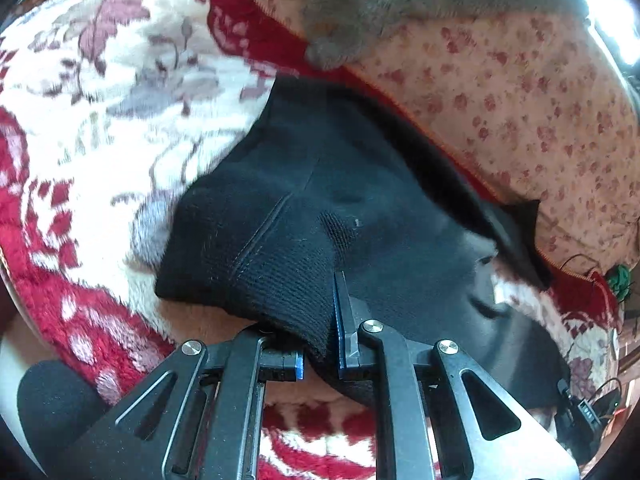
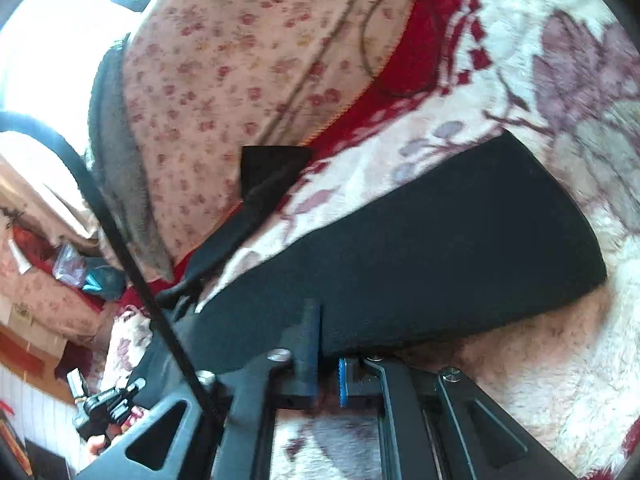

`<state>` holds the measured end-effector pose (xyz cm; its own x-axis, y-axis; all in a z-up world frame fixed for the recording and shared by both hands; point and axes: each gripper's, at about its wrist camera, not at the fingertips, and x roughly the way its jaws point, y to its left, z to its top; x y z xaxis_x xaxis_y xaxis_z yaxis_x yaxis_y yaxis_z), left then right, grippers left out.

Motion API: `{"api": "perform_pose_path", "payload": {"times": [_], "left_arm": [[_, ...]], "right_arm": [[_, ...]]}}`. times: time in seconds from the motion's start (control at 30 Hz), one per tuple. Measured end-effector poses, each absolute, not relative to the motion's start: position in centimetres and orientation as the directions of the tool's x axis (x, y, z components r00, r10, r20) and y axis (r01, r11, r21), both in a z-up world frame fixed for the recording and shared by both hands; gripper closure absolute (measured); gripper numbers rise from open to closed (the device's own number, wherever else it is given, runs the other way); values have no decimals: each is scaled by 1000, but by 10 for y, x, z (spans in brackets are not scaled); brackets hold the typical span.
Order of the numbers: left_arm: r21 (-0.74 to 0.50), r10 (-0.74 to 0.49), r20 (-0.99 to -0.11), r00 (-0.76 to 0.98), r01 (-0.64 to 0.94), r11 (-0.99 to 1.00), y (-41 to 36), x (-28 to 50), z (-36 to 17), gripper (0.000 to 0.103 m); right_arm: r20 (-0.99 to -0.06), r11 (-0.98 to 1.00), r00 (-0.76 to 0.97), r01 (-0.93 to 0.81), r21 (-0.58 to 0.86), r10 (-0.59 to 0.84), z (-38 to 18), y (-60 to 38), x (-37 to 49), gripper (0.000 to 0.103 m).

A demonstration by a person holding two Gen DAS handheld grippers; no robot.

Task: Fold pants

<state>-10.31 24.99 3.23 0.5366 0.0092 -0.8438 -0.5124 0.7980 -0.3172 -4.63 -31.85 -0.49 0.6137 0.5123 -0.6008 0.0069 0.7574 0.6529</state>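
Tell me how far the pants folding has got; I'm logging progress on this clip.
Early to midway, I'd judge. Done: the black pants lie on the floral blanket, with one leg trailing off toward the pink bedding. In hand: the left gripper and the right gripper each pinch an edge of the fabric. Left: bringing that loose leg in and making the remaining folds.

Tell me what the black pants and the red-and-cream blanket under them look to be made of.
Black pants: a matte knit, probably cotton or a synthetic blend; ribbed knit texture shows near the left gripper, which pinches an edge. The right gripper clamps another edge.
Red-and-cream blanket: thick plush fleece, likely synthetic; its fuzzy, shaggy pile blurs the floral pattern.
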Motion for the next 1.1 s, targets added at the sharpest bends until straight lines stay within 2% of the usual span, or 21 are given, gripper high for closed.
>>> {"api": "perform_pose_path", "payload": {"times": [0.03, 0.1, 0.13, 0.33, 0.47, 0.57, 0.73, 0.97, 1.1], "left_arm": [[-302, 21, -853, 522, -524, 796, 250, -103, 29, 86], [-281, 45, -859, 510, -544, 791, 252, -106, 28, 71], [-271, 59, -862, 503, -555, 787, 254, -109, 28, 68], [-255, 91, -866, 491, -591, 766, 276, -129, 41, 64], [-163, 218, -840, 497, -615, 771, 280, -143, 65, 64], [-163, 230, -826, 515, -608, 777, 283, -148, 79, 64], [-209, 188, -805, 562, -566, 797, 271, -137, 96, 64], [-297, 25, -814, 580, -454, 840, 228, -88, 91, 64], [-312, -24, -824, 566, -418, 853, 210, -69, 84, 64]], "right_arm": [[-610, 754, 606, 24, 656, 511, -8, -321, -45, 97], [-595, 724, 601, 38, 688, 534, -12, -328, -44, 96], [-596, 721, 603, 48, 691, 531, -11, -331, -45, 95], [-660, 801, 620, 84, 593, 424, 7, -347, -50, 80], [-704, 834, 619, 139, 534, 348, 14, -362, -54, 79], [-710, 840, 629, 159, 518, 318, 22, -370, -59, 79], [-692, 870, 655, 109, 481, 301, 43, -356, -56, 79], [-682, 918, 658, -33, 396, 318, 65, -308, -32, 77], [-698, 954, 688, 27, 299, 199, 75, -314, -30, 77]]}}
